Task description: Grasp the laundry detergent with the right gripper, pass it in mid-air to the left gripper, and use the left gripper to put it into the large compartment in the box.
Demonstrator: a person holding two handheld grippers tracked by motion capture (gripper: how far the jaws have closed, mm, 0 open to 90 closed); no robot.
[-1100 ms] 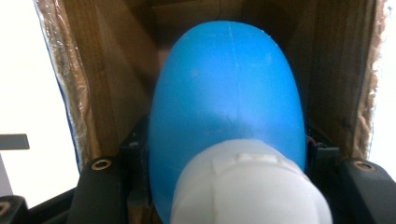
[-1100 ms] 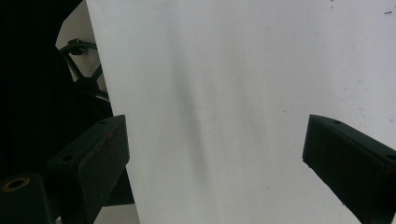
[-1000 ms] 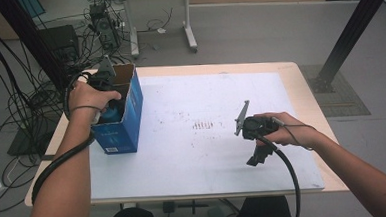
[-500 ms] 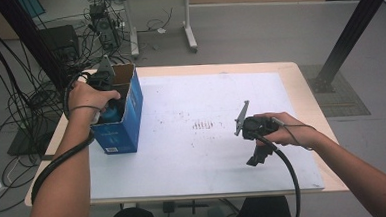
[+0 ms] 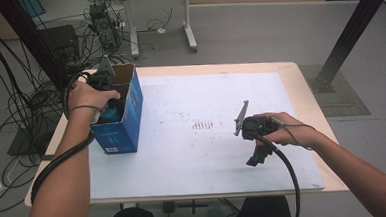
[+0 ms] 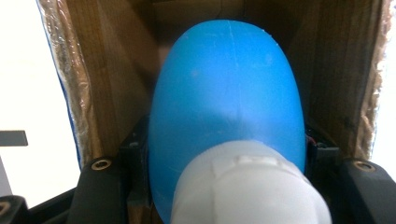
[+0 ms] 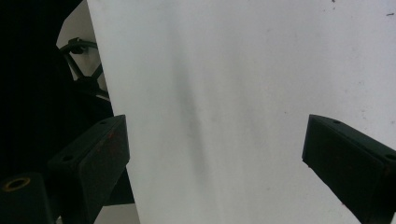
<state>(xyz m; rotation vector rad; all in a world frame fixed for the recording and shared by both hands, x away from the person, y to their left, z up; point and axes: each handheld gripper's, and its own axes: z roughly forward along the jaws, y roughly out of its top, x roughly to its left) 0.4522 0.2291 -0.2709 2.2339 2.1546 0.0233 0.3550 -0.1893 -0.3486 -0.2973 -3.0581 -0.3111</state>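
On the white-topped table (image 5: 184, 179), the left gripper (image 6: 224, 154) reaches down inside the open blue cardboard box (image 5: 127, 127), its jaws closed on a blue bottle with a white cap (image 6: 226, 98), while the right gripper (image 7: 215, 154), well apart, hangs wide open and empty over bare tabletop.

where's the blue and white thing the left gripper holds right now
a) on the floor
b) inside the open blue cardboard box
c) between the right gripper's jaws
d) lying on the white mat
b: the left gripper clamps the blue and white thing between brown cardboard walls of the box.
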